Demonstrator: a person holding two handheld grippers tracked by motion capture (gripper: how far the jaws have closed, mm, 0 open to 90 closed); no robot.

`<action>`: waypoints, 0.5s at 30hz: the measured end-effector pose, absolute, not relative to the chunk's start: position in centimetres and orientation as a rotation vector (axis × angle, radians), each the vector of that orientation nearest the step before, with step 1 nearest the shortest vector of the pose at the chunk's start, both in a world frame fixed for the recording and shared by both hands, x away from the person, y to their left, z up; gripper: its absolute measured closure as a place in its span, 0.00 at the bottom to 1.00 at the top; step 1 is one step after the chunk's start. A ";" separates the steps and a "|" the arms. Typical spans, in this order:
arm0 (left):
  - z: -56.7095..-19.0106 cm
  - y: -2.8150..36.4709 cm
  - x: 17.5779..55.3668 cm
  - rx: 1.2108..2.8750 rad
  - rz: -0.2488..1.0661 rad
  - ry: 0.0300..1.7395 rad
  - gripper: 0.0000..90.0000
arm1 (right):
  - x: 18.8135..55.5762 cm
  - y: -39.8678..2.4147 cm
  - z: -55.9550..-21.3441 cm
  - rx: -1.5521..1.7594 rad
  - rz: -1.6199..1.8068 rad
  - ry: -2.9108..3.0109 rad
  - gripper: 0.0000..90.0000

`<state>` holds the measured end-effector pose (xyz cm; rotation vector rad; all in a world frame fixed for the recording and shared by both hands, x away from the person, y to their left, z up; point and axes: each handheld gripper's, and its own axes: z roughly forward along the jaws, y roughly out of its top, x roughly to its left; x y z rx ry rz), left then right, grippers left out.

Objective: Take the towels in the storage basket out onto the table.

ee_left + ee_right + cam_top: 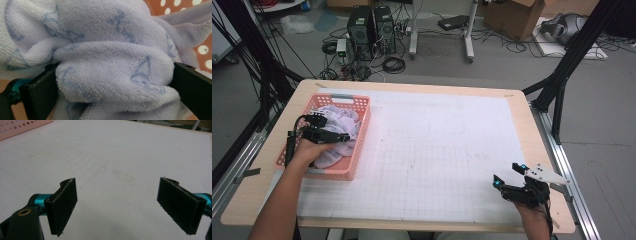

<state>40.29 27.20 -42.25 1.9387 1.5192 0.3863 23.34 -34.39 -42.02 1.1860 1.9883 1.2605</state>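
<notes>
A pale lilac towel [343, 121] with blue print lies bunched in a pink plastic basket [364, 131] at the table's left. My left gripper [329, 127] is down in the basket on top of the cloth. In the left gripper view a thick fold of the towel [112, 37] bulges between the two wide-apart jaws of the left gripper [112, 82] and touches both. The basket's perforated wall [175, 5] shows behind. My right gripper [507, 174] hovers open near the table's front right corner, and the right gripper [116, 205] holds nothing.
A white gridded mat [437, 150] covers most of the wooden table, and the mat [125, 150] stretches bare ahead of the right jaws, with the basket [20, 127] far off. Beyond the table are computer towers [372, 30], cables and cardboard boxes on the floor.
</notes>
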 end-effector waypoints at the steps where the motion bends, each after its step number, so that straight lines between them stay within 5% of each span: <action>1: -42.3 27.1 40.3 1.942 0.389 1.521 0.02 | 23.3 -34.3 -42.0 1.190 1.260 1.989 0.17; 10: -42.3 26.6 40.5 1.977 0.427 1.520 0.18 | 23.4 -34.0 -42.0 1.187 1.257 1.994 0.17; 12: -42.1 26.7 40.4 1.984 0.425 1.501 0.34 | 23.3 -34.1 -42.0 1.197 1.258 1.989 0.17; 15: -41.9 26.6 40.3 1.979 0.442 1.472 0.42 | 23.4 -34.3 -42.0 1.199 1.260 1.987 0.17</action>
